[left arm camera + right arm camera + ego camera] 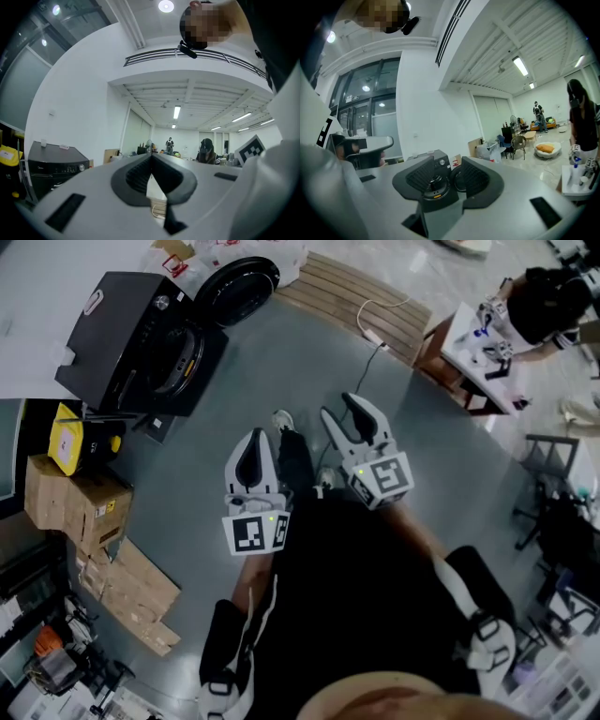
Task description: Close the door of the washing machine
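The grey floor (244,390) carries a slatted wooden platform (361,292) at the top, with cardboard boxes (75,498) and flattened cardboard (131,596) along the left. A white surface (464,352) stands at the right edge. White walls (84,108) rise to a beamed ceiling (197,96) lit by strip lights (176,111), and tall glazed windows (375,117) adjoin one wall.

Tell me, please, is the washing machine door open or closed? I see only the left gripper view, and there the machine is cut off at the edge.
Observer: Open. In the head view the round door stands swung away from the black washing machine.
Operator: Is the right hand-held gripper touching it?
Observer: No. The right hand-held gripper, jaws open, is held apart from it. Its own view only frames the machine in the gap between them.
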The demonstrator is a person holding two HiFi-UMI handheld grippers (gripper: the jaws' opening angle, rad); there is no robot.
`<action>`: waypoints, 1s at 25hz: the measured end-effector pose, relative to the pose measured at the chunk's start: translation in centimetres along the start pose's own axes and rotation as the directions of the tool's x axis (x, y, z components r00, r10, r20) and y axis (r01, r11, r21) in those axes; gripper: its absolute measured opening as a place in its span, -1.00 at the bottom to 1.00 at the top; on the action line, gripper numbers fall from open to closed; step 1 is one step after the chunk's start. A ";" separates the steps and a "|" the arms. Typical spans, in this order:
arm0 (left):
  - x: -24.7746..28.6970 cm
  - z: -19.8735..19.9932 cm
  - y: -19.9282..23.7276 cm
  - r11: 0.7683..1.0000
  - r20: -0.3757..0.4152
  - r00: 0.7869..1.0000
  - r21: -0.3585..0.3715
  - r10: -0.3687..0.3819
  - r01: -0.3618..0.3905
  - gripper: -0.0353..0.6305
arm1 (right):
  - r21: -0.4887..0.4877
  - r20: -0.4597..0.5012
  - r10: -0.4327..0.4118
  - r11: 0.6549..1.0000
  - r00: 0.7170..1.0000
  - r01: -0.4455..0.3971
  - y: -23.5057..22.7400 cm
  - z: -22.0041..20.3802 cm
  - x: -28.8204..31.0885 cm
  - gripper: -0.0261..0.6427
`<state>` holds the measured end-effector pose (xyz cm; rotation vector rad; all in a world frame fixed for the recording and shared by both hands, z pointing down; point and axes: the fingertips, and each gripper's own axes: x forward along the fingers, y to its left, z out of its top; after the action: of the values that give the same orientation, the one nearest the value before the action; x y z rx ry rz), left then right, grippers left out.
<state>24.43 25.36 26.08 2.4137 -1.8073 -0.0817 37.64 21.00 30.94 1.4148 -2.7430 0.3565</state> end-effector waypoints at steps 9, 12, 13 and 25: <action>9.9 1.2 6.5 0.999 0.012 1.000 -0.027 -0.020 0.020 -0.88 | -0.009 -0.017 -0.042 0.999 0.999 0.042 -3.8 2.1 9.9 -0.41; 14.1 2.1 9.4 0.999 0.012 0.999 -0.024 -0.045 0.045 -0.88 | -0.017 -0.023 -0.062 0.998 0.998 0.062 -4.9 3.2 14.4 -0.41; 15.5 2.2 10.4 0.998 0.009 0.999 -0.021 -0.053 0.053 -0.88 | -0.020 -0.023 -0.067 0.998 0.997 0.067 -5.1 3.5 15.9 -0.41; 26.7 3.0 20.6 0.996 -0.015 0.997 -0.047 -0.080 0.079 -0.88 | -0.032 -0.033 -0.101 0.994 0.994 0.100 -8.0 6.1 29.4 -0.41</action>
<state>12.01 -6.15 26.67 2.4469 -1.6832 -0.1097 27.33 -8.33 30.48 1.5176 -2.6257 0.3309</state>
